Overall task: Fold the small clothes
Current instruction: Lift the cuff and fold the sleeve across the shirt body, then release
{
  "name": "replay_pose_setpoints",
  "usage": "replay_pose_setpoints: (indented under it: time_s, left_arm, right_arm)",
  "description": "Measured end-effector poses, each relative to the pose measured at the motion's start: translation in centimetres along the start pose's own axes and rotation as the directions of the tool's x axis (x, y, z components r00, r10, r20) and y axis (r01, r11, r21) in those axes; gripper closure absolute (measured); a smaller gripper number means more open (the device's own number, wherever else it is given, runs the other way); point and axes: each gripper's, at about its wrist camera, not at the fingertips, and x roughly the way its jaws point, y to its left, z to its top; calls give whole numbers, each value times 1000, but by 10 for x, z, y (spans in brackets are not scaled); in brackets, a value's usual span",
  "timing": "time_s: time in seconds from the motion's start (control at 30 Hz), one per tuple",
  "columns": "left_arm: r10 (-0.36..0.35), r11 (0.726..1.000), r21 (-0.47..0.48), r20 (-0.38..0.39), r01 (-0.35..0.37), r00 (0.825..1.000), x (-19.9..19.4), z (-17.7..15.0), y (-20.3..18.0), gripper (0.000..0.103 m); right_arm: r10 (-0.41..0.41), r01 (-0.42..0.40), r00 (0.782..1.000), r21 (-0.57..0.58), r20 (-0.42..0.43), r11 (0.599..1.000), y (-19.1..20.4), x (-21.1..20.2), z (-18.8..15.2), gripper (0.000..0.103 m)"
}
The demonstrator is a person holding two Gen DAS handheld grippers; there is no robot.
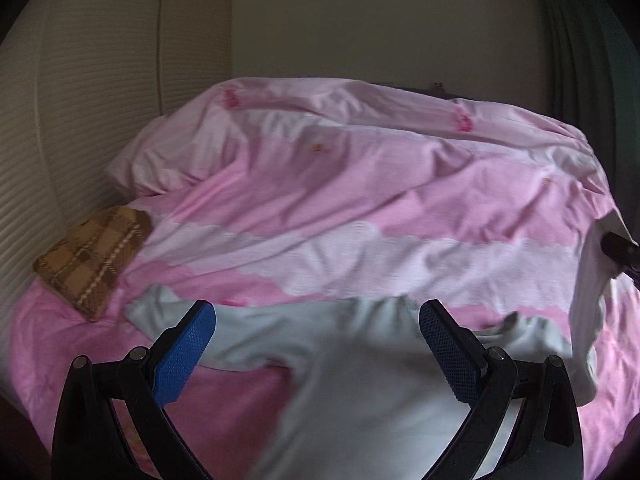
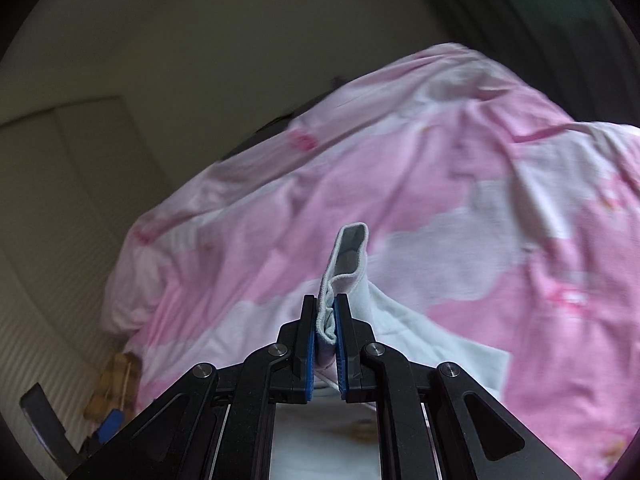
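Observation:
A pale grey-white small garment (image 1: 360,368) lies spread on the pink bed cover (image 1: 360,184). My left gripper (image 1: 317,307) hangs just above the garment, open, its blue pads (image 1: 186,354) wide apart with nothing between them. My right gripper (image 2: 326,305) is shut on a bunched edge of the same garment, whose hemmed loop (image 2: 352,246) sticks up past the fingertips. The rest of the cloth (image 2: 420,340) trails down to the right. In the left wrist view the right gripper's tip (image 1: 619,249) shows at the right edge, lifting that side of the garment (image 1: 588,300).
A brown plaid folded cloth (image 1: 94,256) sits at the bed's left edge by a ribbed white wall panel (image 1: 60,140). The pink quilt is rumpled and heaped toward the back. A dark curtain (image 1: 580,60) hangs at the far right. The left gripper's blue pad (image 2: 109,431) shows at lower left.

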Motion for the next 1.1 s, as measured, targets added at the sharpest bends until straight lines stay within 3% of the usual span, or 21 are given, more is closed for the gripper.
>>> replay_pose_setpoints:
  time_s: [0.17,0.4,0.73,0.8,0.87,0.97,1.1]
  left_arm:
    - [37,999,-21,-29,-37,999,12,-10,37,0]
    - [61,998,-27,-56,-63,997,26,-24,64,0]
    - [68,997,-39,-87,-72,994,37,-38,81,0]
    - [67,997,-41,-90,-71,994,38,-39,81,0]
    - [67,997,-43,-89,-71,994,37,-40,81,0]
    - [68,996,-46,-90,-72,994,37,-40,81,0]
    - [71,996,-46,-86,-75,994,34,-40,81,0]
  right_arm:
    - [49,-61,993,-112,-108,992,52,45,-35,93]
    - [31,-92,956,-196,-293,976,86,105,-107,93]
    - [-7,-88,923,-230,-384,969,95,138,-147,91]
    - [-18,-84,921,-241,-390,967,94,138,-148,84]
    - [-21,-81,927,-253,-375,964,94,134,-149,66]
    - [-30,-74,935,-277,-354,958,96,128,-148,48]
    - [11,-109,943,-278,-331,954,96,113,-144,47]
